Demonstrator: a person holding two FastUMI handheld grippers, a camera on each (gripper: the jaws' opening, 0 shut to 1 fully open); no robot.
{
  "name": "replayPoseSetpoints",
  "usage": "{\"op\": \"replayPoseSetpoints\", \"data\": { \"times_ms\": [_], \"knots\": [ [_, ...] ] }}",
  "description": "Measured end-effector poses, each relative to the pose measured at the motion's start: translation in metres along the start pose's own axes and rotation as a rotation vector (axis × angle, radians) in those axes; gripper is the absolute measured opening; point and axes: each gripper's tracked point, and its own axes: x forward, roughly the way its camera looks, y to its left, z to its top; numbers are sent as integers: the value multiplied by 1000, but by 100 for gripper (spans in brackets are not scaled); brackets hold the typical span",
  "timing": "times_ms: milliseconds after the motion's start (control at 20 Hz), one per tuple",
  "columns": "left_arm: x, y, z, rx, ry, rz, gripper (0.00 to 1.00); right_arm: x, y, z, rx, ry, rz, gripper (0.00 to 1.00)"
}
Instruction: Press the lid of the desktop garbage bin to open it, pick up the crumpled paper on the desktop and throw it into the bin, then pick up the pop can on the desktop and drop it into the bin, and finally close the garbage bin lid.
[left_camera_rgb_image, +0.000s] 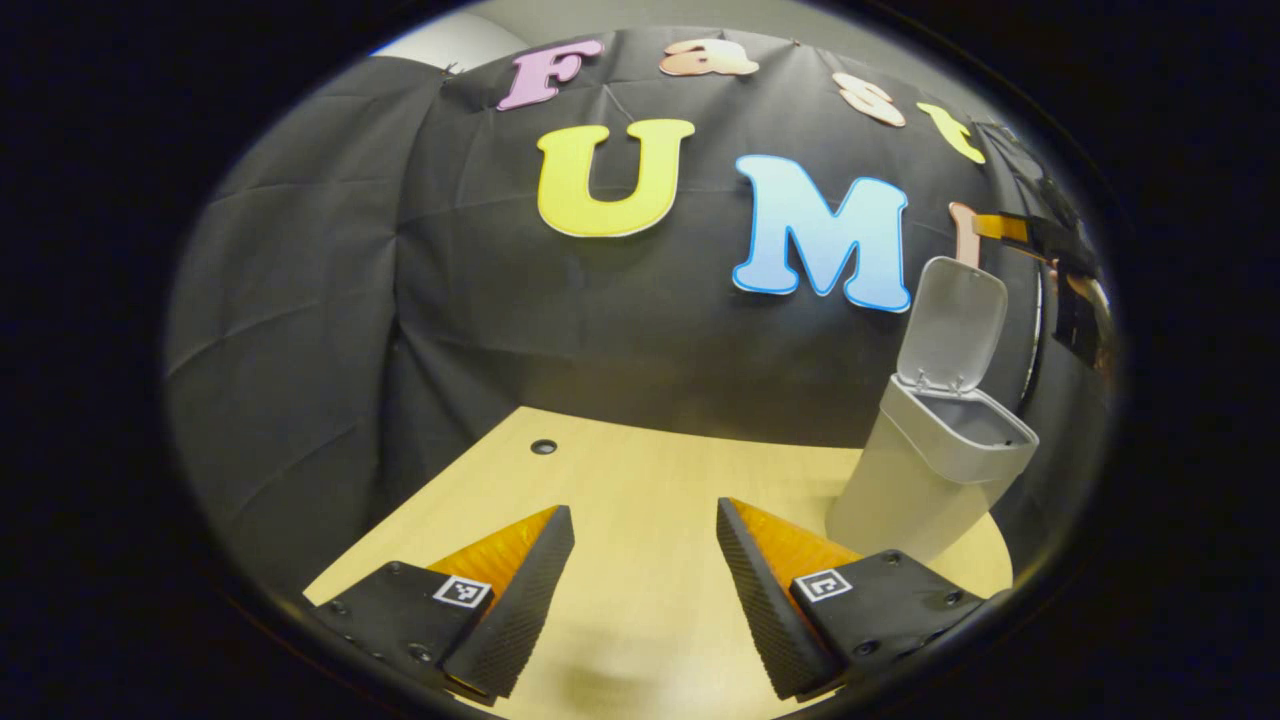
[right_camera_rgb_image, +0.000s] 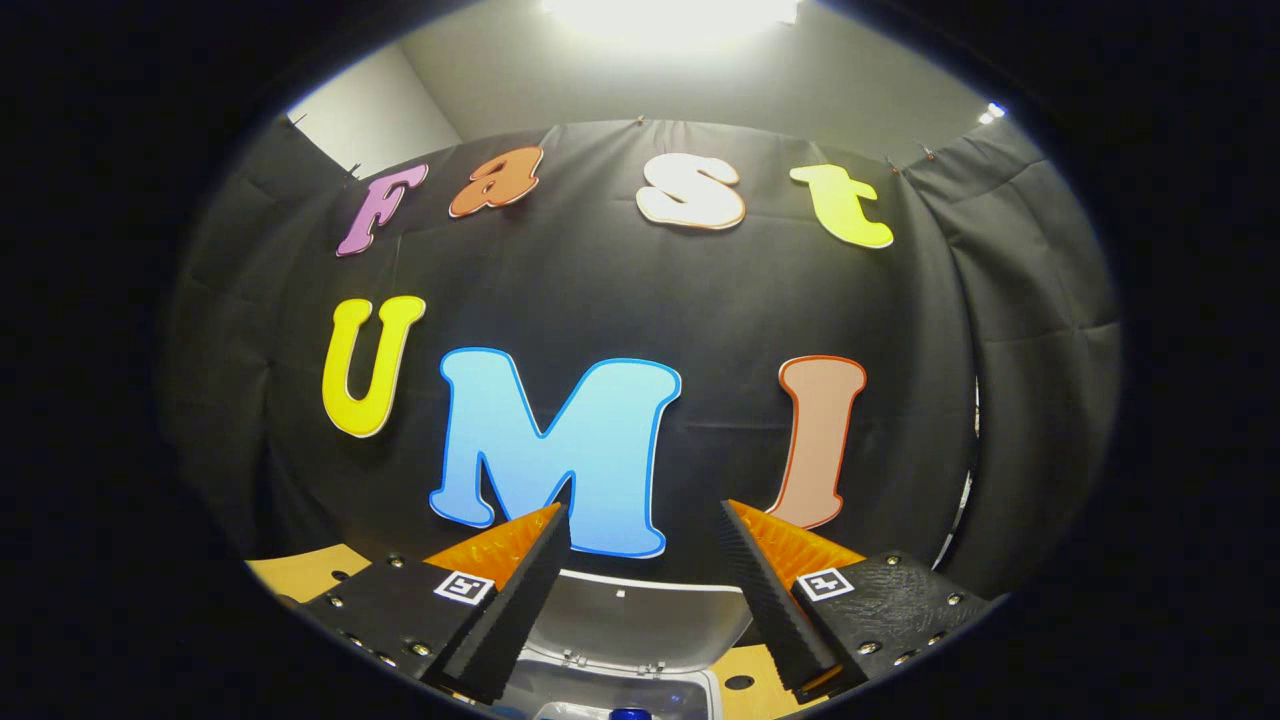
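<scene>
The grey desktop bin (left_camera_rgb_image: 925, 470) stands on the wooden table (left_camera_rgb_image: 640, 480) at the right, its lid (left_camera_rgb_image: 955, 325) swung up and open. My left gripper (left_camera_rgb_image: 643, 507) hovers low over the table, left of the bin, open, with bare tabletop between its fingers. My right gripper (right_camera_rgb_image: 644, 508) is open and held just above the bin, with nothing between its fingers. Between them I see the raised lid (right_camera_rgb_image: 640, 620) and, below it, the bin's open mouth (right_camera_rgb_image: 600, 695). A small blue object (right_camera_rgb_image: 630, 714) shows inside at the very bottom edge; I cannot tell what it is.
The black cloth wall closes the back and both sides of the table. A small round hole (left_camera_rgb_image: 543, 446) sits in the tabletop near the back edge. A dark and orange shape (left_camera_rgb_image: 1045, 245) shows above the bin at the far right, too squeezed to make out.
</scene>
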Motion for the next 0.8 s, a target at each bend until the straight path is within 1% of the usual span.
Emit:
{"op": "replayPoseSetpoints", "data": {
  "times_ms": [100,300,500,600,650,800],
  "knots": [
    [-6,7,-2,-3,-3,18,96,10,3,-5,4,14,1,94],
    [-16,25,-4,-11,-6,58,96,27,5,-19,26,44,-3,94],
    [-20,37,-6,-19,-3,93,95,35,8,-36,12,80,7,94],
    [-20,40,-6,-20,-2,104,95,37,10,-42,8,95,12,94],
    [-20,42,-6,-18,-2,107,96,37,11,-45,8,102,16,94],
    [-17,40,-3,-6,-11,107,96,39,11,-45,22,93,14,95]
  ]
}}
